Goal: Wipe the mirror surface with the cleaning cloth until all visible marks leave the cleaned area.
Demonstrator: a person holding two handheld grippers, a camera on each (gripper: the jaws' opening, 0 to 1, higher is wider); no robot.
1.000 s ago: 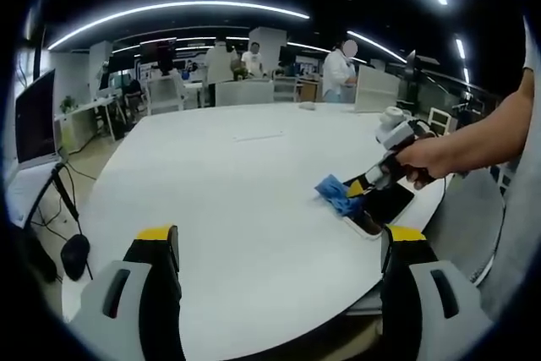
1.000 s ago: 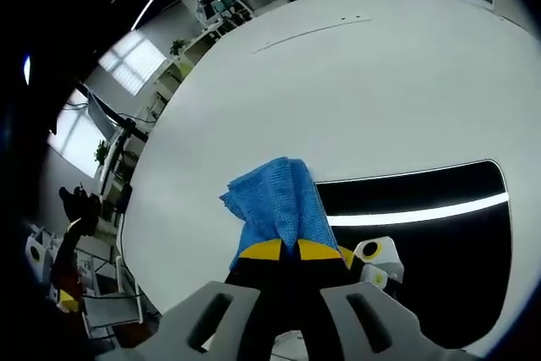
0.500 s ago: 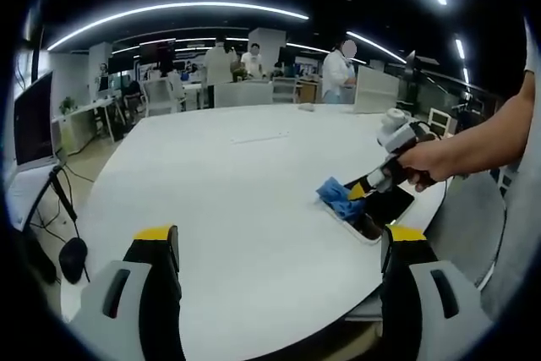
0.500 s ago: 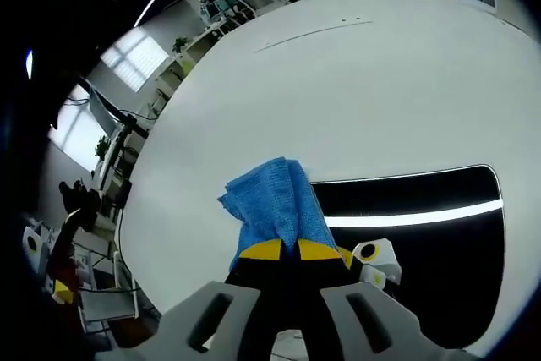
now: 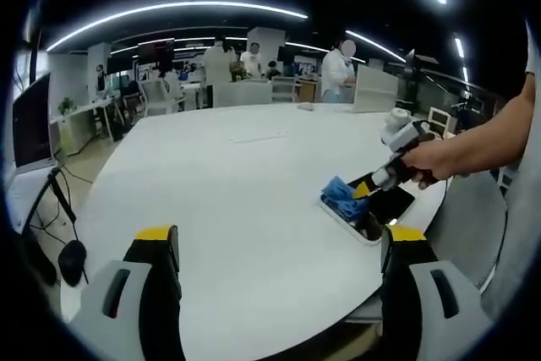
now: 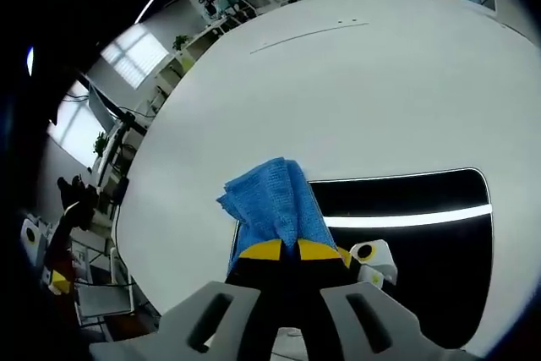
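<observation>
The right tool has its jaws pinched together on a blue cloth, which bunches out past the yellow tips and presses on the near-left end of the mirror. The mirror lies flat on the white counter, near its edge; its dark glass reflects a bright strip of ceiling light and part of the tool itself.

In the left gripper view, the same mirror sits at the right side of the counter, with the cloth on its far end under the right tool, held by a hand. The left tool hangs over the near edge of the counter with its jaws spread wide and nothing between them, well apart from the mirror. Behind the counter, people stand among desks and chairs under long ceiling lights.
</observation>
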